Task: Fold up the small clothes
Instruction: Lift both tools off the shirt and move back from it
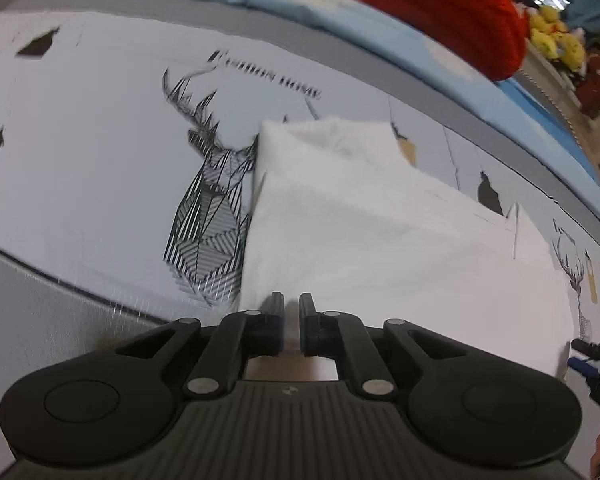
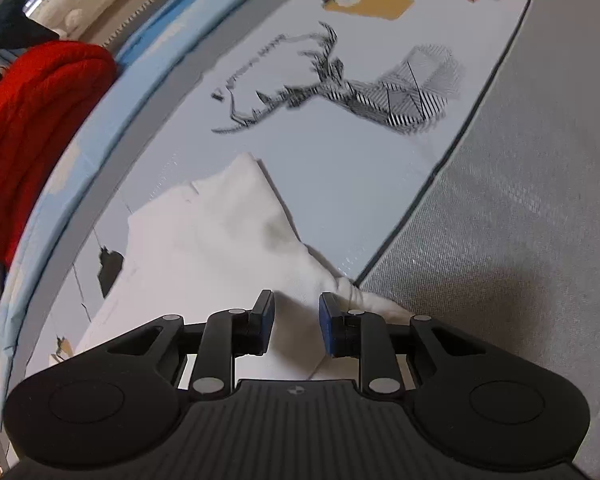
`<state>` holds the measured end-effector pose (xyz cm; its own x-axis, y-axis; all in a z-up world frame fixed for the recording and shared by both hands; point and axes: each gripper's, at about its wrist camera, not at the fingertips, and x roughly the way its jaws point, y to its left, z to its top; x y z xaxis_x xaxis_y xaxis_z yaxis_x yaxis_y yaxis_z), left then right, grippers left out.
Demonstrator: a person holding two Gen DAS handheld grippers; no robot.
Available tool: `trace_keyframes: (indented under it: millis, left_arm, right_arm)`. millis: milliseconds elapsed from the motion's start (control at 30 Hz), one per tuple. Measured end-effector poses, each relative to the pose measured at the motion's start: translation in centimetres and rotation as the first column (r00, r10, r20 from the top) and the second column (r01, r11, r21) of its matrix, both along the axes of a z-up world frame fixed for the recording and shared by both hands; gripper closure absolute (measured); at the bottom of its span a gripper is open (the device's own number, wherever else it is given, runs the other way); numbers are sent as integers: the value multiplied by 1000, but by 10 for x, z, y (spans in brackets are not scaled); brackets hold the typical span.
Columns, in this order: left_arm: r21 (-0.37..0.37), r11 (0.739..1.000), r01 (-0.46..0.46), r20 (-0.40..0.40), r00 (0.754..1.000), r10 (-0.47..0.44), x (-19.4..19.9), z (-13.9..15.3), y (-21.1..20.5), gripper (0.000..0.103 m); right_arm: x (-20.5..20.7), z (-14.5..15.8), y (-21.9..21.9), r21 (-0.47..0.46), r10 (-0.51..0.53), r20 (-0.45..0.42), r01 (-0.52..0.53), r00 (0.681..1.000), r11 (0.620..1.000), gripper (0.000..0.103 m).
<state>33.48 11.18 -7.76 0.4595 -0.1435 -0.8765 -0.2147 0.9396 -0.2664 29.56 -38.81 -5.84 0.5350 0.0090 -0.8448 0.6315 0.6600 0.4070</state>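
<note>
Surface (image 1: pixel 80 152): pale sheet with deer print, grey band along near edge.
White garment (image 1: pixel 380 232): partly folded, lying on sheet near the grey edge.
Left gripper (image 1: pixel 291 322): jaws nearly together, pinching garment's near hem.
Right gripper (image 2: pixel 293 322): jaws partly spread, garment cloth between them; grip unclear.

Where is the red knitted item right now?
The red knitted item lies at the bed's far edge on the light blue cloth, beyond the white garment.
</note>
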Motion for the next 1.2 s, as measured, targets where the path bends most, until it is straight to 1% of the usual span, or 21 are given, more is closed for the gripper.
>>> trace_keyframes:
  millis: [67,100,200,267,333,367,467,533,600,633,667,733,833,933,1000,1033,1067,1100,1133,1167,1200]
  left_arm:
    - [11,1000,20,-46,999,-20,2,-13,-3,96]
    - [12,999,30,-41,999,-29,0,-15,-2,96]
    - [94,994,49,1,999,-49,-12,9,-13,94]
    - [125,988,90,82,991,-101,-27,31,-24,80]
    - [148,981,129,146,978,-151,-44,48,-33,69]
    - [167,976,141,175,970,-170,-53,56,-37,66]
    - [235,959,157,226,951,-211,-85,75,-48,64]
    - [250,959,138,232,953,-197,-107,86,-49,60]
    - [236,964,124,237,955,-180,-135,99,-47,52]
    - [232,964,132,244,951,-189,-150,105,-47,42]
    - [236,961,142,254,946,-201,-167,112,-46,34]
    - [261,953,151,272,936,-223,-203,124,-45,28]
    - [292,944,154,298,923,-242,-259,136,-42,22]
    - [315,936,157,316,913,-260,-303,129,-40,22]
    - [316,936,157,338,903,-266,-325,111,-38,22]
    - [321,932,169,331,902,-278,-331,98,-37,23]
    - [337,924,182,264,923,-279,-334,84,-39,34]
    - [330,928,171,205,947,-248,-333,74,-37,46]
    - [290,946,146,207,955,-211,-332,71,-32,65]
    - [236,966,110,228,959,-165,-332,71,-23,74]
    - [206,975,87,241,961,-137,-332,72,-17,82]
  right_arm:
    - [0,2,0,-6,21,15,-21,1000,1000,77]
    - [1,-3,-1,11,30,-3,-30,1000,999,77]
    - [-3,-12,-6,22,19,-40,-18,999,1000,79]
    - [-7,3,-1,-31,25,-23,-26,999,999,76]
    - [-14,24,10,-100,74,52,-69,996,993,75]
    - [-19,35,17,-142,106,88,-93,990,985,75]
    - [-43,72,37,-257,191,198,-137,961,957,75]
    - [-70,96,47,-304,231,263,-147,937,941,75]
    - [-96,117,54,-326,265,303,-162,916,931,75]
    - [-112,126,56,-328,293,325,-183,899,927,75]
    - [-125,135,57,-332,320,344,-204,883,921,76]
    - [-158,149,58,-365,380,367,-244,849,898,76]
    - [-205,156,53,-422,461,360,-300,811,856,75]
    - [-243,148,42,-449,489,312,-327,815,831,75]
    - [-264,136,34,-487,498,276,-327,822,810,72]
    - [-273,128,30,-503,498,256,-326,829,801,72]
    - [-278,118,26,-508,490,227,-326,842,797,72]
    - [-280,109,20,-489,464,181,-330,867,807,72]
    - [-282,102,18,-455,440,158,-330,884,827,72]
    - [-283,97,12,-415,419,151,-328,895,849,72]
    - [-283,91,8,-381,405,141,-327,903,865,72]
